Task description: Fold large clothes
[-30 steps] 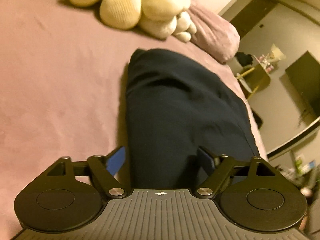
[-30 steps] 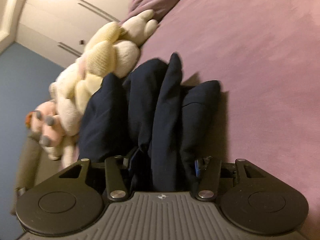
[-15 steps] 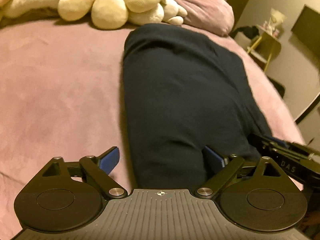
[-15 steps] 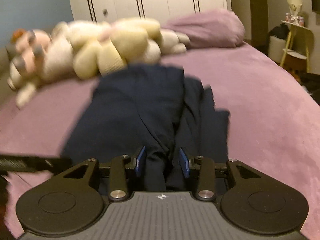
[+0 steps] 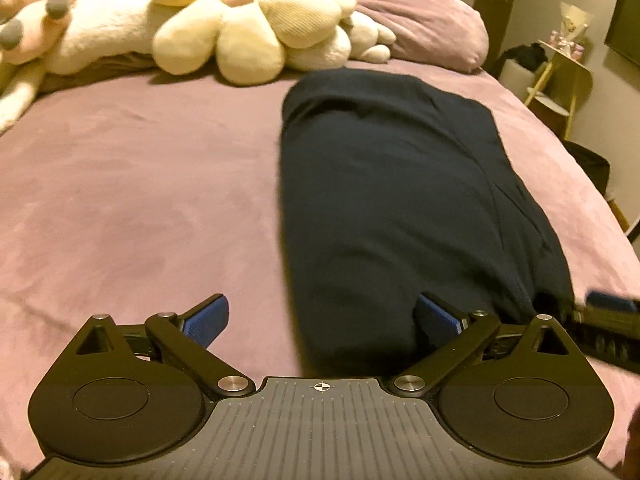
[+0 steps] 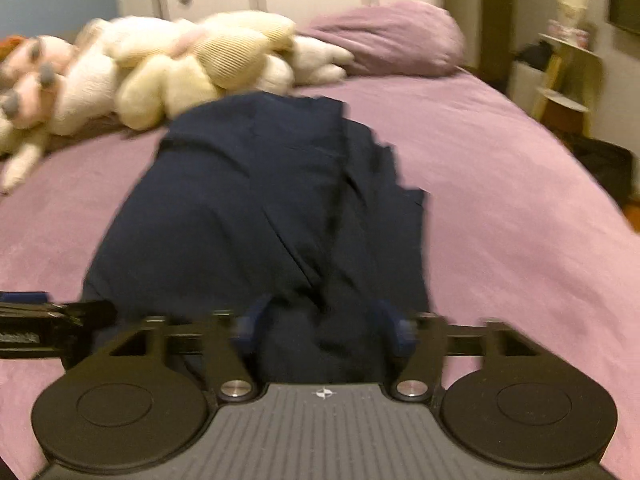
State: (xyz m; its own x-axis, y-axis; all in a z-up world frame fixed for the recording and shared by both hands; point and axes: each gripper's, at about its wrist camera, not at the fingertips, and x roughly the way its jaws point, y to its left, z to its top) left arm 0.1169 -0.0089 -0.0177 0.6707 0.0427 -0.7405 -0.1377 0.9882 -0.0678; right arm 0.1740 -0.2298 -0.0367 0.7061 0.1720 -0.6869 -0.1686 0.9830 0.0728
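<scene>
Lengthwise, apparently: navy garment (image 5: 384, 200) toward pillow (image 5: 424, 28).

Dim warm indoor light, fisheye-bent edges, right view motion-blurred.

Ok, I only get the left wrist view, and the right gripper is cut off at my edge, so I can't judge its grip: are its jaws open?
Observer: Yes. The right gripper is open, jaws apart, with the garment bunched up between them.
Operator: Is the garment's right side tidy from there?
Observer: No. Layers step out unevenly along that side, and creases run down toward the gripper.
</scene>
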